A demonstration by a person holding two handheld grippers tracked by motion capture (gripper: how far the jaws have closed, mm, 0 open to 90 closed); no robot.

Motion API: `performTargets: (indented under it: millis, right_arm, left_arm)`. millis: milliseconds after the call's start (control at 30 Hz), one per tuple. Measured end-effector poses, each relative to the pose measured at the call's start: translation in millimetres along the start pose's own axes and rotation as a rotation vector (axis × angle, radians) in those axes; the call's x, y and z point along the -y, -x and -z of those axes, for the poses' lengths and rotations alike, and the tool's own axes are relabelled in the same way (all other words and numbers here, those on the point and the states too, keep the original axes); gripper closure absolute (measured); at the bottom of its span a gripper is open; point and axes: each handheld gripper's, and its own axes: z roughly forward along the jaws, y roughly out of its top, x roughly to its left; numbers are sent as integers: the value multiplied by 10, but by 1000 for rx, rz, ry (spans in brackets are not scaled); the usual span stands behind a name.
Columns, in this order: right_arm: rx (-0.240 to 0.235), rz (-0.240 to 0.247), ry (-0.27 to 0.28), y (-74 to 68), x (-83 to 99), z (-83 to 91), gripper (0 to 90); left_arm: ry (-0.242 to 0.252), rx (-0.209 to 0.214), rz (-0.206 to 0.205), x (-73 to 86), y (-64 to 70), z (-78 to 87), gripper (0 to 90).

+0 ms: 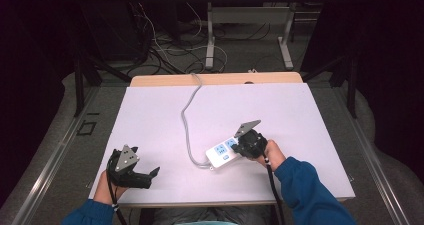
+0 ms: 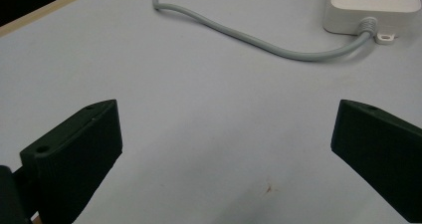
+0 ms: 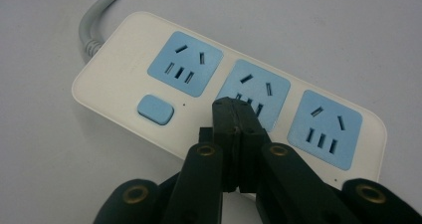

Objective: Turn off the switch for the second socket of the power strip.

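The power strip [image 3: 224,99] lies on the white surface [image 1: 150,120], right of centre, its grey cord [image 1: 187,120] trailing toward the far edge. The right tool [image 3: 233,109], its jaws pressed together and holding nothing, hangs directly above the strip's middle socket. The left tool [image 2: 224,149], jaws wide apart, rests well apart near the front-left edge.

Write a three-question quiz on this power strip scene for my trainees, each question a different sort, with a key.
1. True or false: the left gripper has its jaws shut.
2. How many blue sockets does the power strip have?
3. The right gripper hovers over: A) the blue button B) the middle socket C) the grey cord

Key: 1 false; 2 three; 3 B.
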Motion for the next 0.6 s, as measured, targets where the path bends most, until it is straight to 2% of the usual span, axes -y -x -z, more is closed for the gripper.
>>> performTargets:
  millis: [167, 467, 600]
  right_arm:
    - [10, 23, -1, -6, -9, -2, 900]
    - [11, 20, -8, -13, -7, 5, 900]
    - [24, 46, 1, -20, -9, -1, 900]
  left_arm:
    - [-1, 0, -1, 0, 1, -1, 0]
    - [0, 1, -1, 0, 0, 0, 0]
    - [1, 1, 1, 1, -1, -1, 0]
